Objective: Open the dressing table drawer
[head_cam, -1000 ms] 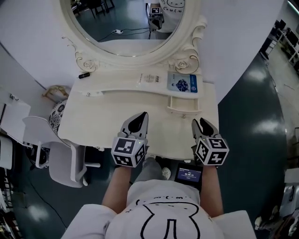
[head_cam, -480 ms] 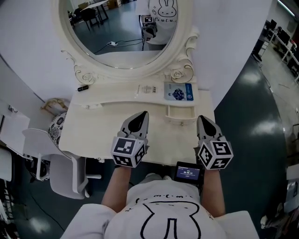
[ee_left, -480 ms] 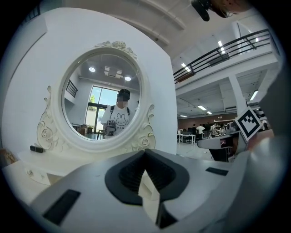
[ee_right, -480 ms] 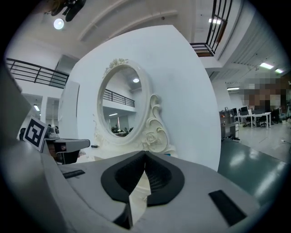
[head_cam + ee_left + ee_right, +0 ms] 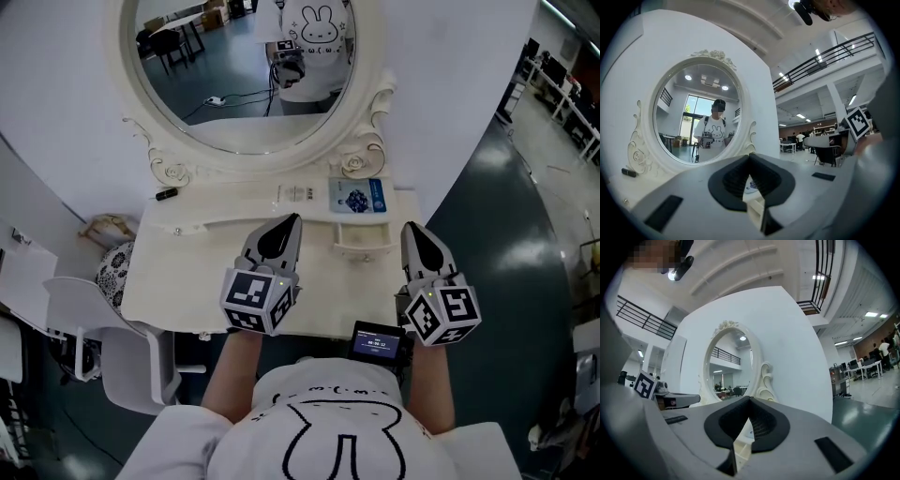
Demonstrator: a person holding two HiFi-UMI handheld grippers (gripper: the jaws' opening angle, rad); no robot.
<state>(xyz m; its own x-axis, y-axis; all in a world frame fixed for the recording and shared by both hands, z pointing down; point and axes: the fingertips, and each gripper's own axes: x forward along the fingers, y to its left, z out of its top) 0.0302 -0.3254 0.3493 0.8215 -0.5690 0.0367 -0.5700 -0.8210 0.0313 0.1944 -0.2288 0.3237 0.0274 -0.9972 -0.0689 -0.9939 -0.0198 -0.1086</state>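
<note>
Hovering over the cream dressing table (image 5: 187, 272), both grippers point level toward the oval mirror (image 5: 234, 84); neither touches anything. Left gripper (image 5: 292, 223): jaws pressed together, nothing between them. Right gripper (image 5: 410, 230): jaws have just been closing and now meet at the tips, nothing between them. Small drawer (image 5: 364, 242) sits in the raised back ledge on the right of the tabletop, jutting forward from it, just below a blue packet (image 5: 361, 199). In the head view the drawer lies between the two grippers, nearer the right one, apart from both. White card (image 5: 298, 194) lies beside the packet, and a small black object (image 5: 167, 194) on the ledge's left end. White chair (image 5: 84, 300) stands left of the table. A lit screen device (image 5: 377, 343) shows near the right forearm
</note>
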